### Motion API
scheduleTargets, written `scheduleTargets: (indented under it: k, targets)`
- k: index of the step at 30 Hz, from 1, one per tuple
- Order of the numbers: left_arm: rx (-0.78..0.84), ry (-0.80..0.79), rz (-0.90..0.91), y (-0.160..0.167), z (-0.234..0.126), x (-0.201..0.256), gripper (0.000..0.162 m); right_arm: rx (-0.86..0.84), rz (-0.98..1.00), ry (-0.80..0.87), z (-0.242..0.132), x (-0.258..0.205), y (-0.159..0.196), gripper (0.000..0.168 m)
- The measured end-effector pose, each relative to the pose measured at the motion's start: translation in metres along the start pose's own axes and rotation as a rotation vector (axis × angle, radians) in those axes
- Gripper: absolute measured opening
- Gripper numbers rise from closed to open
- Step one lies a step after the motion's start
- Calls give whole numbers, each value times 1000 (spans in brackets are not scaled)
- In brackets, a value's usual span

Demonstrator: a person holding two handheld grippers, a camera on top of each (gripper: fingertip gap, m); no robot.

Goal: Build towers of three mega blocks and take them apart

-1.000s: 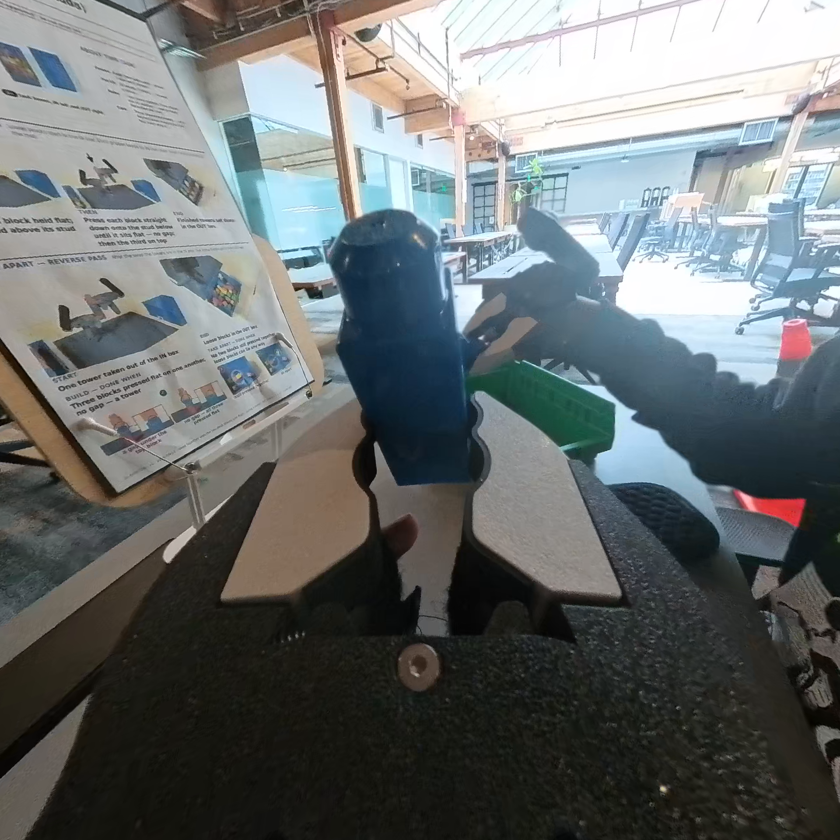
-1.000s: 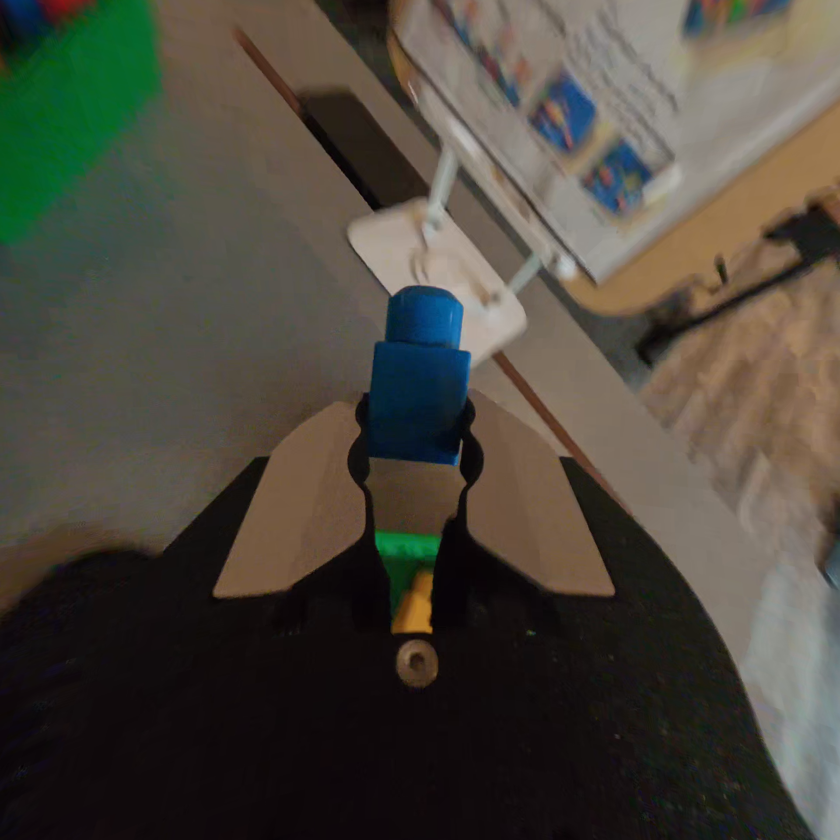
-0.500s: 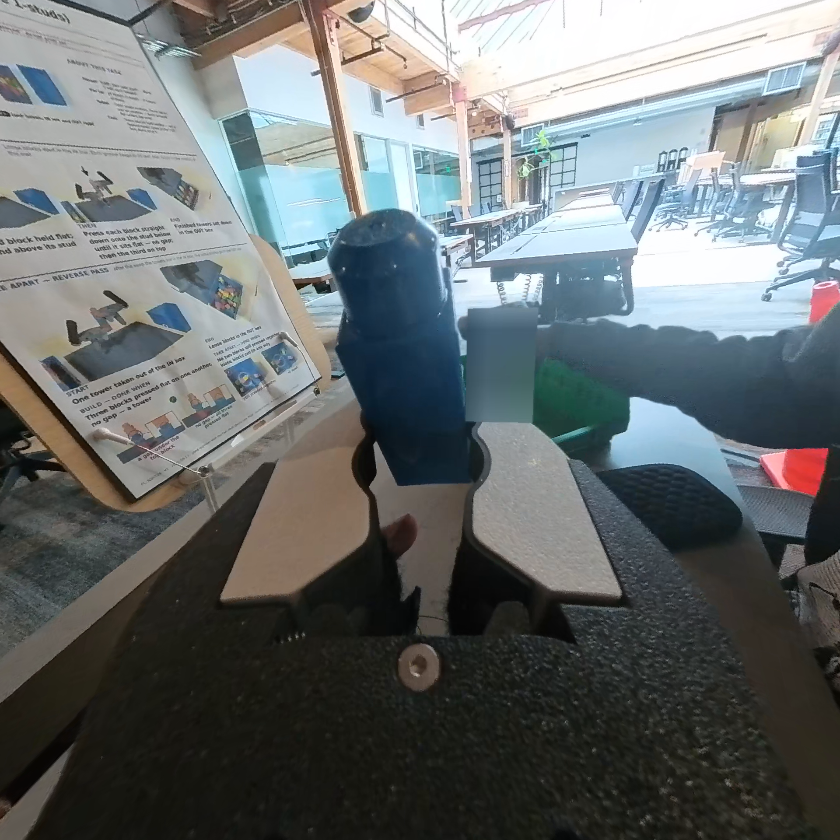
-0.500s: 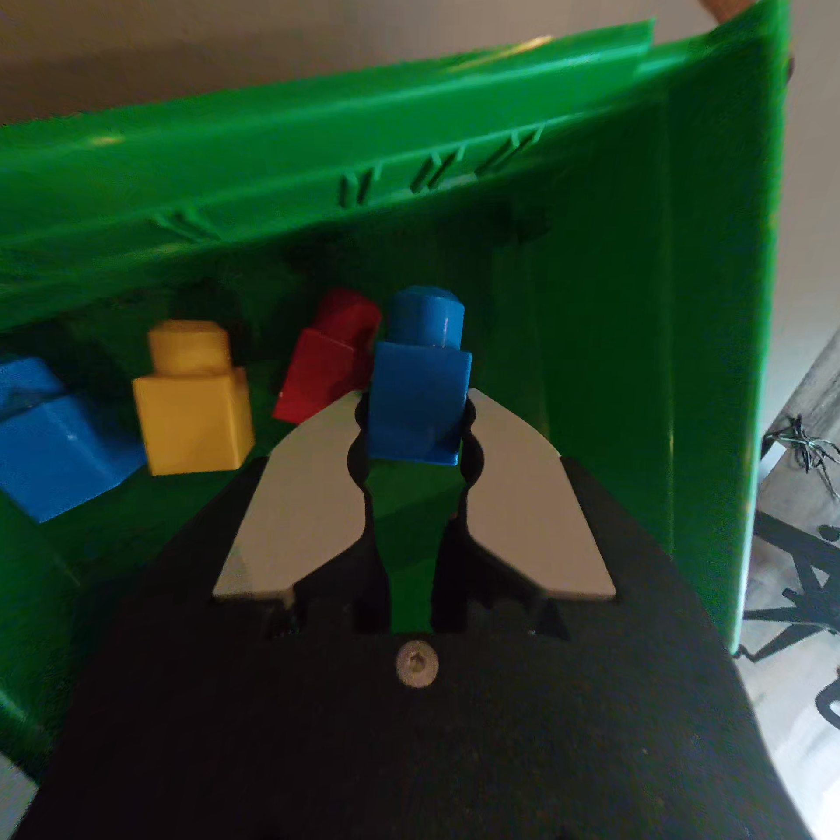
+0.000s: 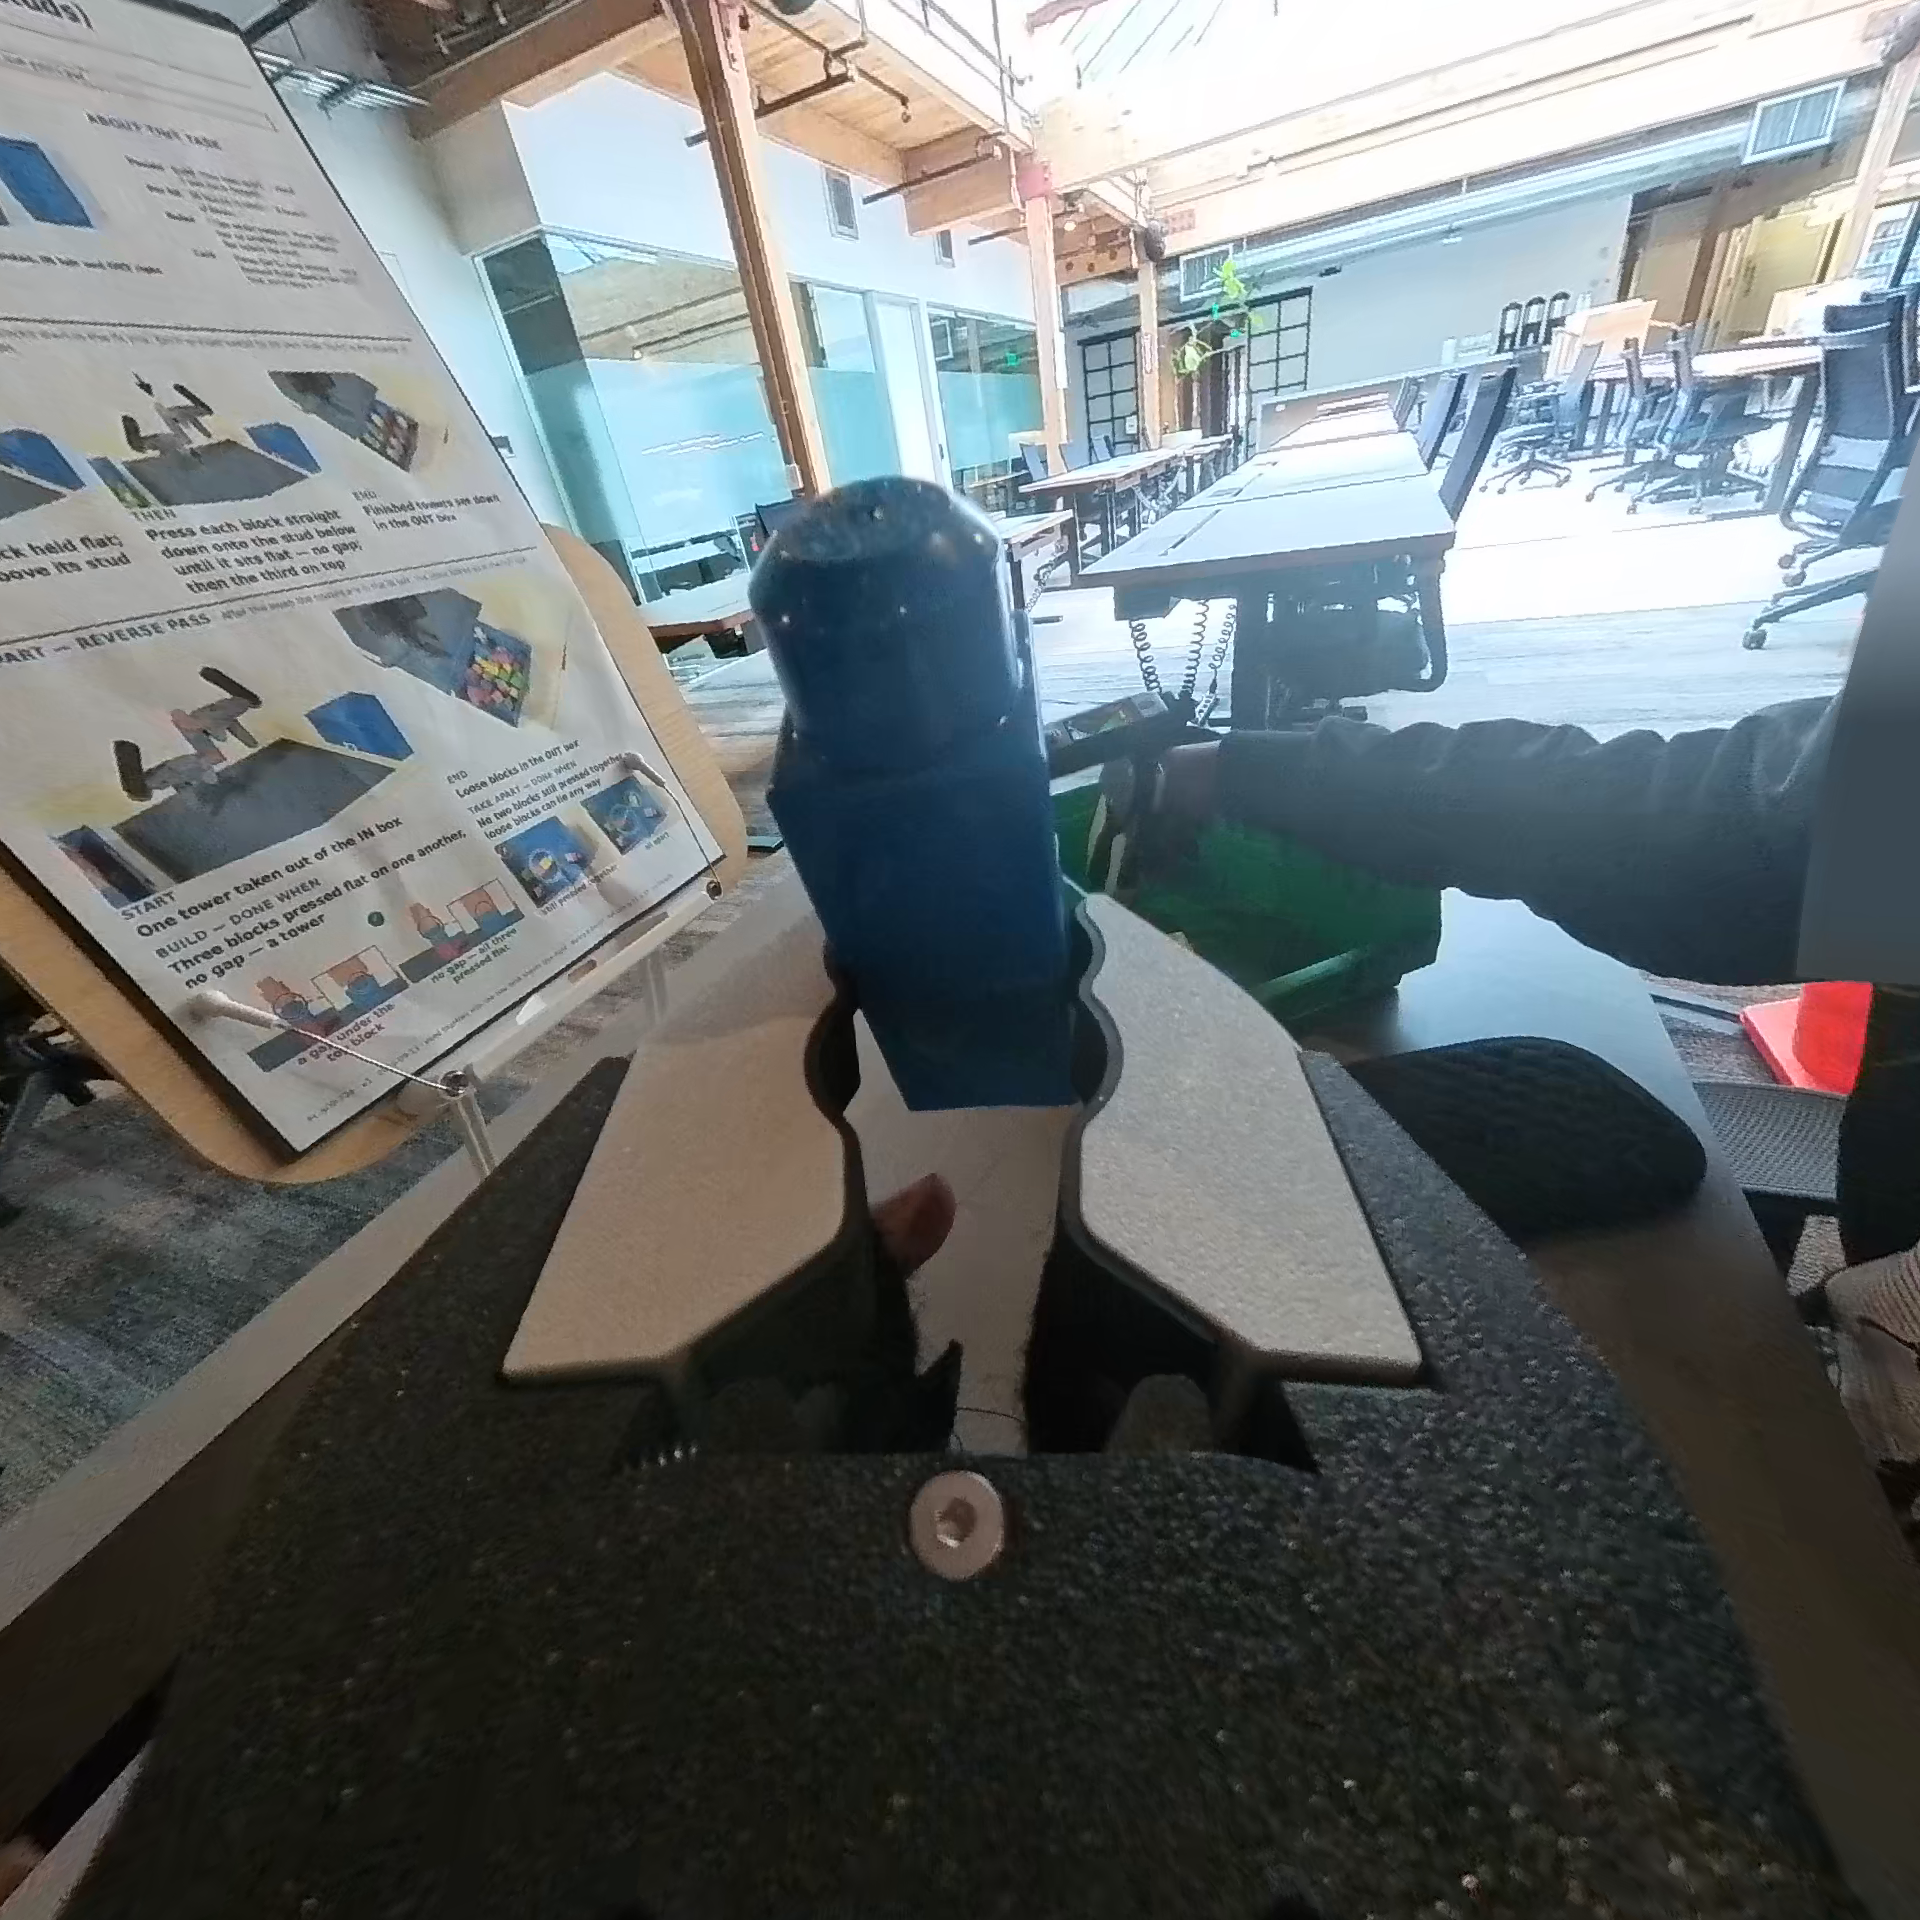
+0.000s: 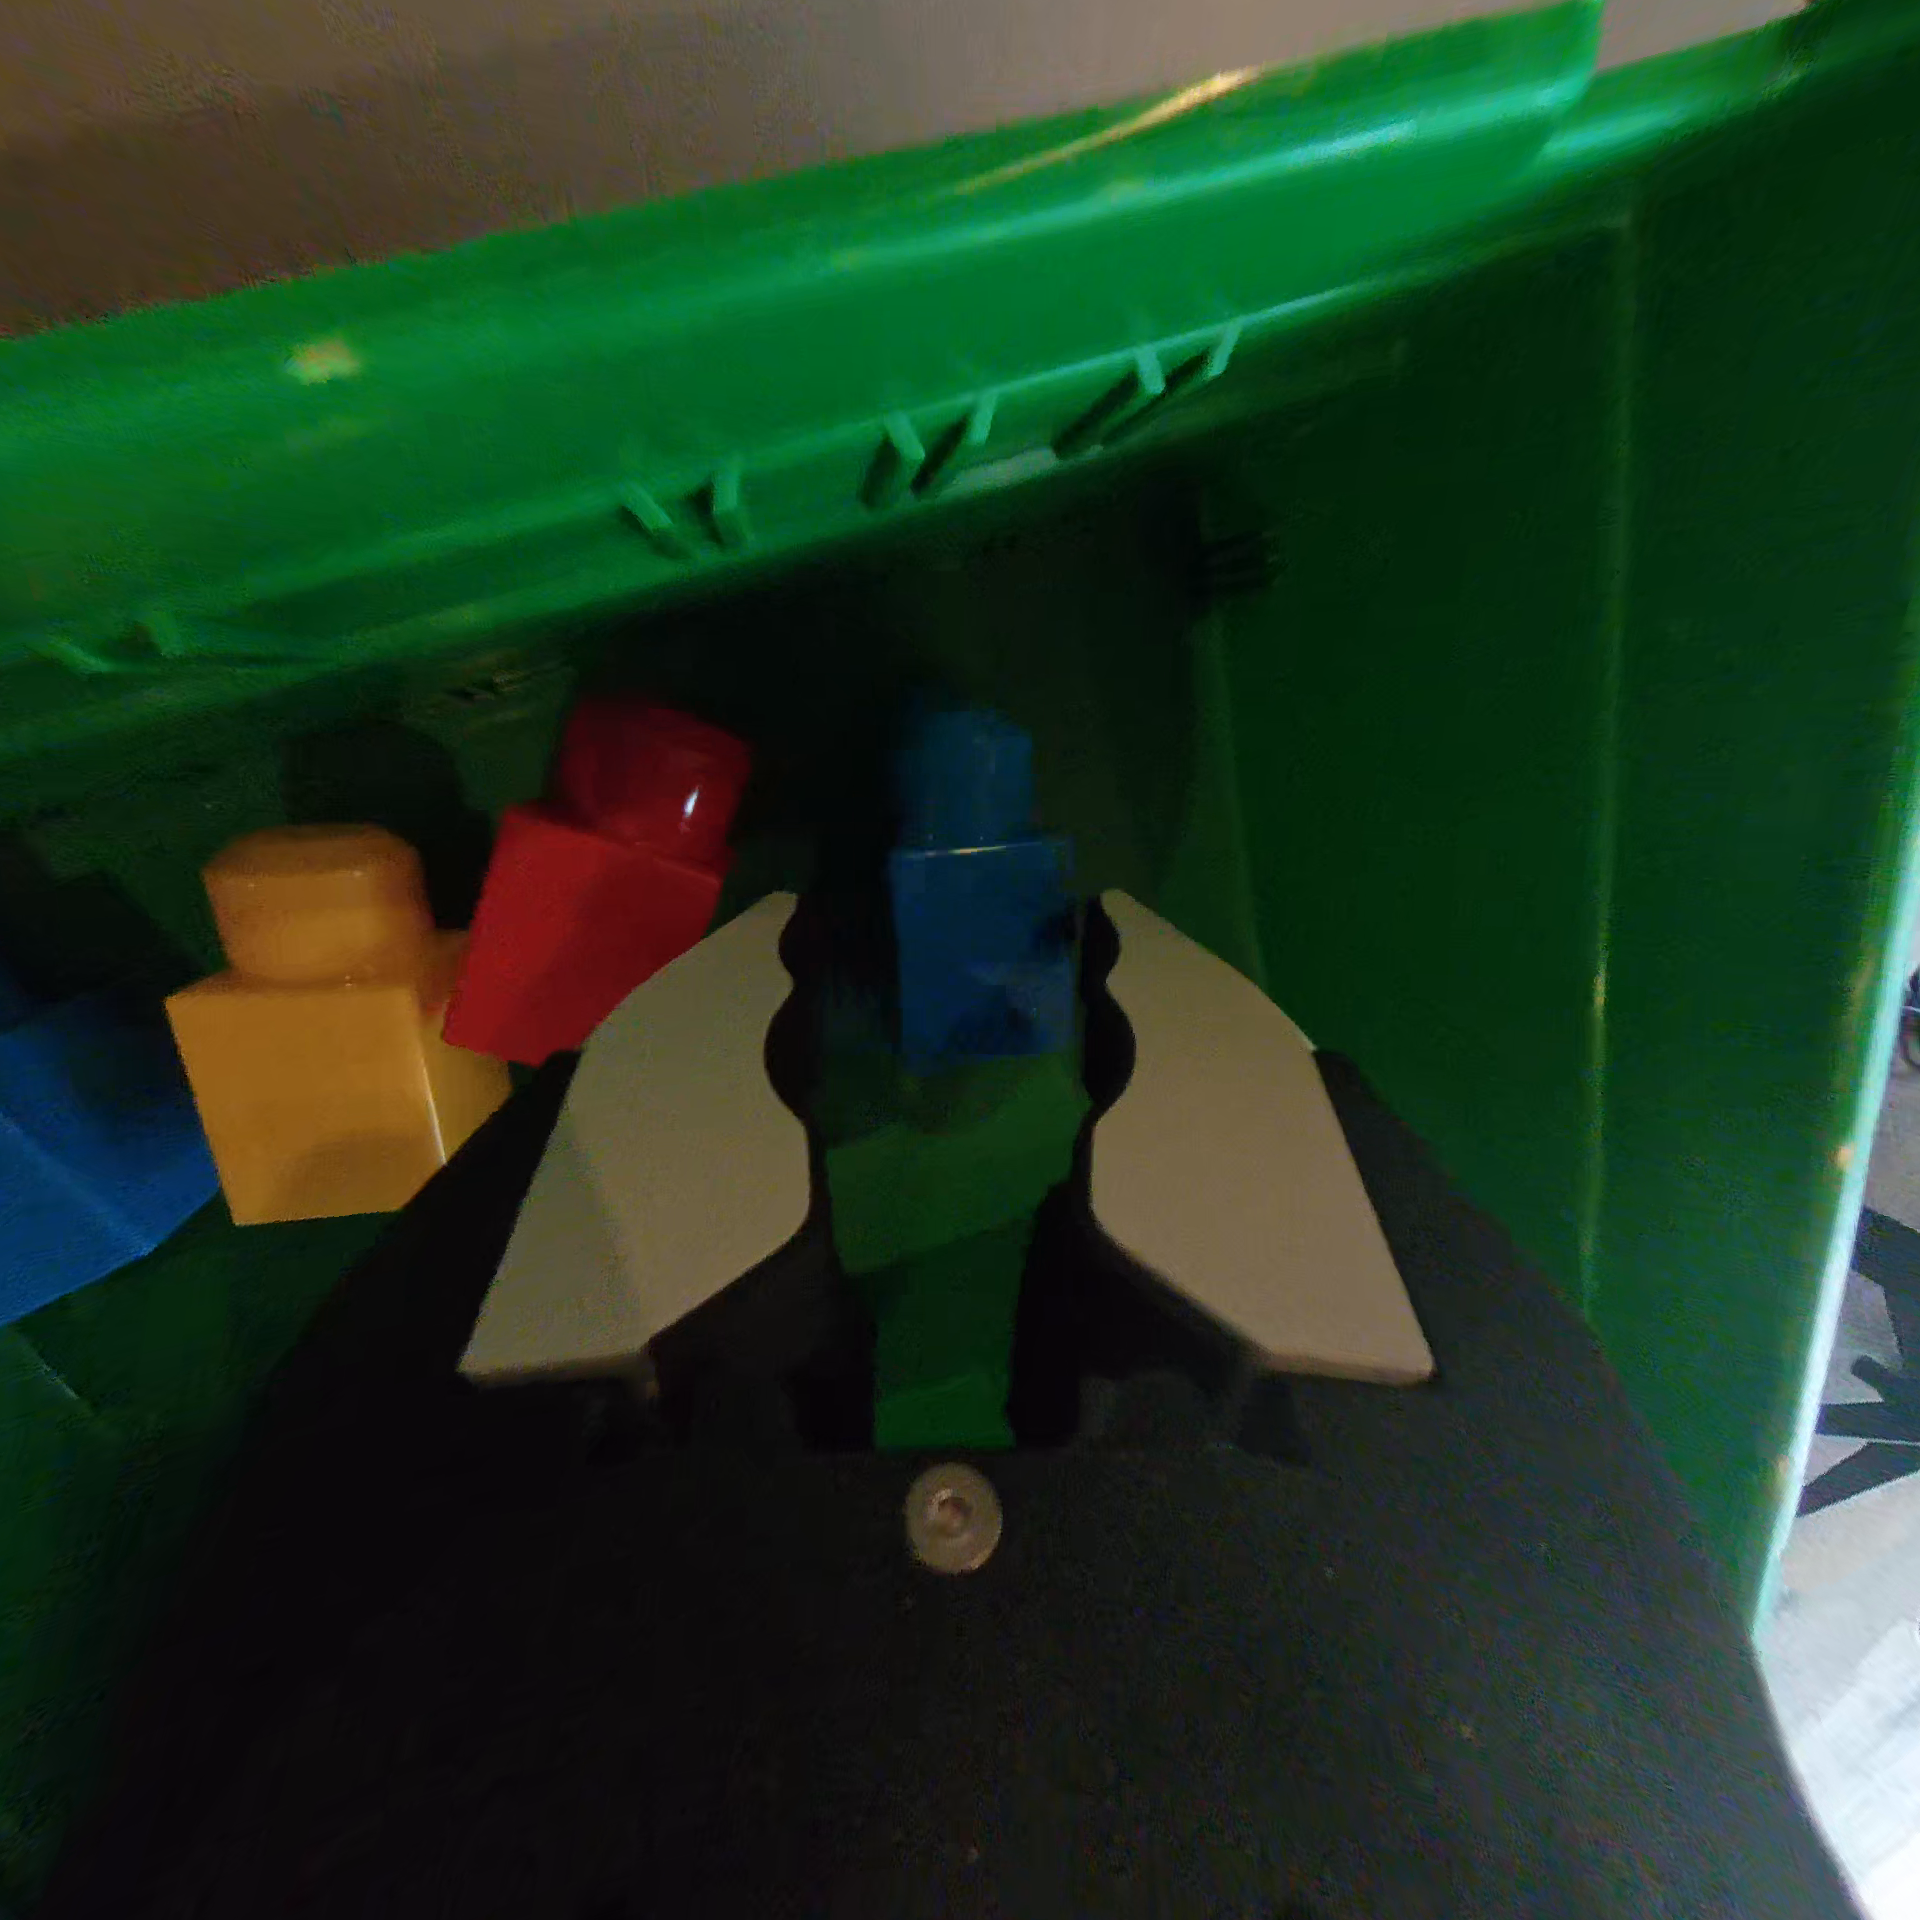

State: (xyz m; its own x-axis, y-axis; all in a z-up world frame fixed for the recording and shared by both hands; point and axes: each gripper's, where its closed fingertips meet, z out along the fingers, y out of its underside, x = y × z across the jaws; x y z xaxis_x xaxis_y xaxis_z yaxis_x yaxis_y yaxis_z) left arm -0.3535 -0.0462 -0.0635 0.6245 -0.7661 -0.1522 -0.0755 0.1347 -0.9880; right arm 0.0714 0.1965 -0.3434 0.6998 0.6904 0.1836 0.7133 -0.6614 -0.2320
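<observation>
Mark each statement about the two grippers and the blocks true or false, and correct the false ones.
1. The left gripper is shut on a dark blue block. True.
2. The right gripper hangs over a bare table. False: it reaches into the green bin.
3. A yellow block and a red block lie in the bin. True.
4. The right gripper clamps the lone blue block tightly. False: its jaws stand apart, with a gap beside the block.
5. The instruction sheet stands right of the left gripper. False: it stands to its left.
</observation>
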Motion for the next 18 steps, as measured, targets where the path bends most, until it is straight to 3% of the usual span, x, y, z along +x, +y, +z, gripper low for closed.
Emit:
scheduleTargets:
  k: [5,10,13,18]
  targets:
    - [19,-10,-5,-4,-3,-1,37,66,24,125,-31,14,-8,60]
    - [35,-17,-11,-6,-7,-3,37,361,7,189,-109,-12,-45,61]
    - [39,-20,-13,-7,-7,-4,37,622,-50,101,-164,-67,-78,59]
    - [50,-16,-7,-9,-6,-2,37,1058,-264,-257,-252,-211,-119,58]
